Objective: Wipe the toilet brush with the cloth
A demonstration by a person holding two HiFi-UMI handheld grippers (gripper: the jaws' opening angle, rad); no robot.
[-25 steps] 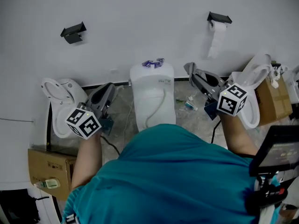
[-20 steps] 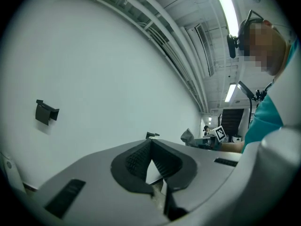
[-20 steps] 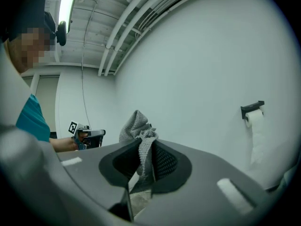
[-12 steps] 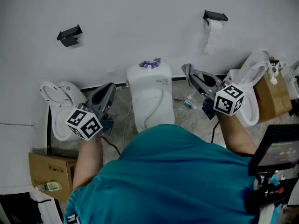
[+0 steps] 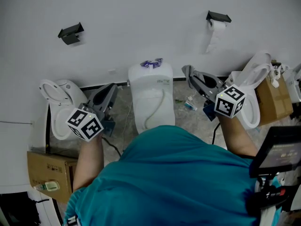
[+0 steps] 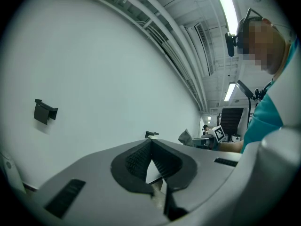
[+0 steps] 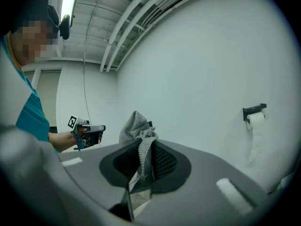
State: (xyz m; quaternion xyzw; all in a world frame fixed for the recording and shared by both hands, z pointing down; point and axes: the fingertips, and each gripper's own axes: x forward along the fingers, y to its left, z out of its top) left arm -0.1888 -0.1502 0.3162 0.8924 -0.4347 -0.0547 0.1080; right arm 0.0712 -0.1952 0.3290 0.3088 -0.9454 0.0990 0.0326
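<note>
My right gripper (image 5: 188, 71) is shut on a grey knitted cloth (image 7: 137, 127), which sticks up out of the jaws, to the right of the white toilet tank (image 5: 151, 81). The cloth (image 5: 190, 70) shows as a small grey bunch at the jaw tips. My left gripper (image 5: 111, 87) is held level, left of the tank, and its jaws are shut with nothing between them (image 6: 150, 143). Across the room in the left gripper view I see the right gripper (image 6: 214, 134) with the cloth (image 6: 185, 136). No toilet brush shows in any view.
Another toilet (image 5: 55, 108) stands at the left and a third (image 5: 253, 91) at the right. Cardboard boxes (image 5: 46, 167) (image 5: 273, 100) sit at both sides. On the wall are a paper roll (image 5: 215, 26) and a black holder (image 5: 70, 32). A small bottle (image 5: 190, 105) lies on the floor.
Both grippers keep about the same places and states. Only the head view has shifted a little.
</note>
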